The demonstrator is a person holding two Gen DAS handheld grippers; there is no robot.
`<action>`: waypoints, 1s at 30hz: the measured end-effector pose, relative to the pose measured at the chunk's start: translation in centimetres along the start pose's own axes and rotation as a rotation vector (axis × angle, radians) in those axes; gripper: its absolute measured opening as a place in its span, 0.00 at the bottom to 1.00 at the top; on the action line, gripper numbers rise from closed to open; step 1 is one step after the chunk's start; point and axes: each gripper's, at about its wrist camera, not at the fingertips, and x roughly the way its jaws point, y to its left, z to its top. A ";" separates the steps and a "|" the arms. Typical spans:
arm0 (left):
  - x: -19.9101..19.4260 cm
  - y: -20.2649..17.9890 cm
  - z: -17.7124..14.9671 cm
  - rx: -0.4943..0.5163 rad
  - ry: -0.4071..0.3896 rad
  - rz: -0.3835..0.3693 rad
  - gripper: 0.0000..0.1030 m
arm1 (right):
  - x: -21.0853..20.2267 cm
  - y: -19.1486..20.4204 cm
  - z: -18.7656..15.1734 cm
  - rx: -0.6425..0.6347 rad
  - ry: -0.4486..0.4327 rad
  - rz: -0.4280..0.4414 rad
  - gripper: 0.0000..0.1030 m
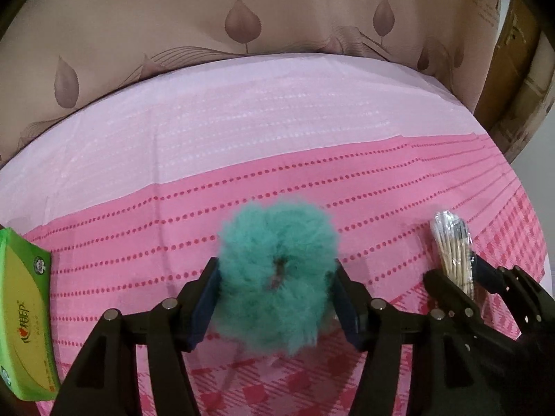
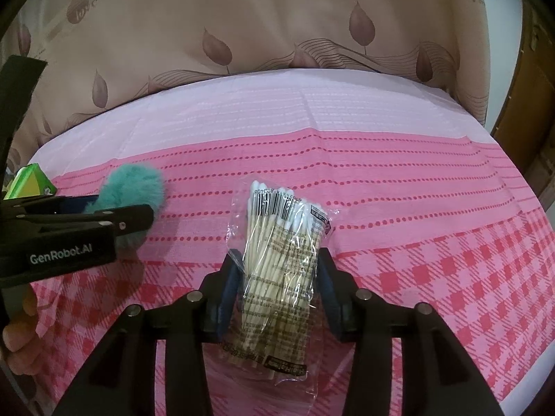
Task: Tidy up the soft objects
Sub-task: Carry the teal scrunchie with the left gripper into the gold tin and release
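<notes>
Pink bedsheet (image 2: 399, 173) covers surface: pale band at back, dotted stripes mid, red check in front. Beige leaf-print curtain (image 2: 277, 17) behind; wooden furniture at right edge. Left gripper (image 1: 275, 298) closed around teal scrunchie (image 1: 277, 274), pads pressing its sides. Right gripper (image 2: 281, 284) flanks swab packet (image 2: 281, 253) lying on sheet; grip unclear. Green tissue box (image 1: 24, 315) at left.

Count: 1 teal fluffy scrunchie (image 1: 277, 277), 1 bag of cotton swabs (image 2: 281, 260), 1 green tissue pack (image 1: 24, 315), 2 tongs.
</notes>
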 end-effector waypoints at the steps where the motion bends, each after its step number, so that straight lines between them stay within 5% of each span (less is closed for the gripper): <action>1: -0.1 0.1 0.0 -0.003 -0.003 -0.001 0.36 | 0.0 0.0 0.0 -0.001 0.000 -0.001 0.42; 7: -0.9 0.7 -0.4 -0.027 -0.005 0.004 0.25 | 0.1 0.1 0.0 -0.005 0.001 -0.005 0.42; 30: -9.7 4.6 -2.8 -0.062 -0.110 0.083 0.25 | 0.2 1.0 -0.3 -0.044 -0.002 -0.018 0.38</action>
